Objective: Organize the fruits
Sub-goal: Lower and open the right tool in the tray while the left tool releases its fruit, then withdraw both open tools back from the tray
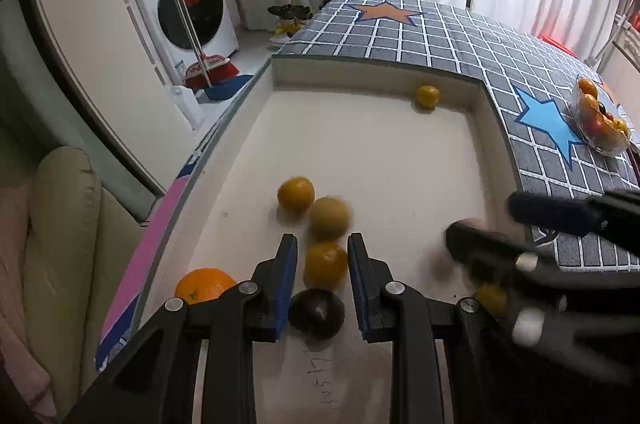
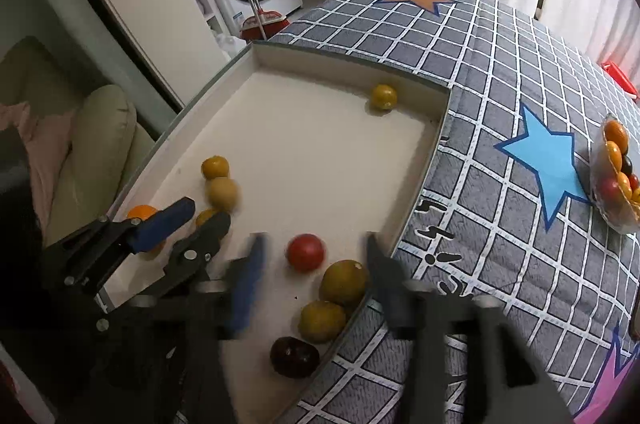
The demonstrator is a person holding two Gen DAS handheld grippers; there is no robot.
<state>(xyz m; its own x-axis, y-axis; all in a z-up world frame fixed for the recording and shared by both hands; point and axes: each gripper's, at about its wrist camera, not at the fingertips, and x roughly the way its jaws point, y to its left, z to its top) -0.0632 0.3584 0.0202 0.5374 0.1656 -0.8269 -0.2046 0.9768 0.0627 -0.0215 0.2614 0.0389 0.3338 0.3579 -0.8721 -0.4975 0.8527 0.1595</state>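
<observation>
**Asker:** While both grippers hang over the white tray, how far along is the fruit sorting?

**Describer:** About midway, I judge. Loose fruit still lies scattered in the tray. A glass bowl, well to the right of the tray on the checked cloth, already holds a heap.

**Asker:** How many of each?

**Describer:** Nine show in the tray: six yellow, one orange, one red, one dark. More may be hidden. The bowl's heap is too crowded to count.

**Asker:** And the grippers?

**Describer:** Near the tray's left edge, the left gripper appears pressed onto a small yellow fruit. At the tray's near right side, the right gripper is spread wide and holds nothing. The red fruit lies untouched between its fingers.
</observation>
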